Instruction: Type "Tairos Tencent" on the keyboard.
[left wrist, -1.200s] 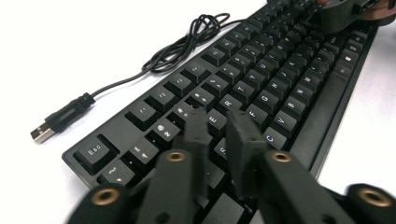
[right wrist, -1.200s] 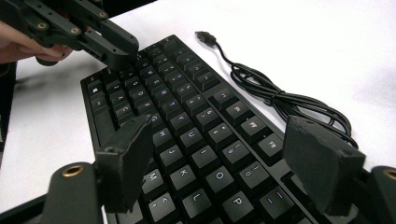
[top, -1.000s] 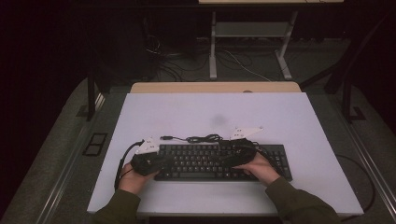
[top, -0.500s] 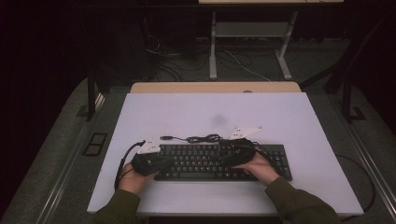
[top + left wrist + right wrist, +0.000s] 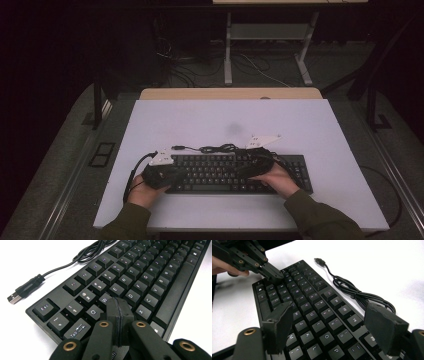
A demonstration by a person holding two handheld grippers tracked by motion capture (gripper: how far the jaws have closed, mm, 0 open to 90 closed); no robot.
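A black keyboard point(image 5: 235, 173) lies flat on the white table point(image 5: 210, 125), at six o'clock of the tabletop's centre and close to the person's edge. At the nine o'clock end of the keyboard, the left hand point(image 5: 142, 192) holds the left gripper point(image 5: 117, 308) with its two jaws pressed together, nothing between them. In the left gripper view their joined tip rests on the key block below W, around the A and S keys, with the Tab key point(image 5: 77, 329) at eight o'clock of it and the Esc key point(image 5: 45, 308) further out at nine o'clock. The keyboard's cable point(image 5: 217, 148) lies bunched on the table just behind the key rows, at twelve o'clock of the keyboard, and its USB plug point(image 5: 15, 298) rests on the bare table apart from the keyboard's corner. Toward three o'clock, the right hand point(image 5: 277, 177) holds the right gripper point(image 5: 332, 325) with jaws spread wide over the letter keys, one pad above the H row side and the other near the function-key edge; they grip nothing.
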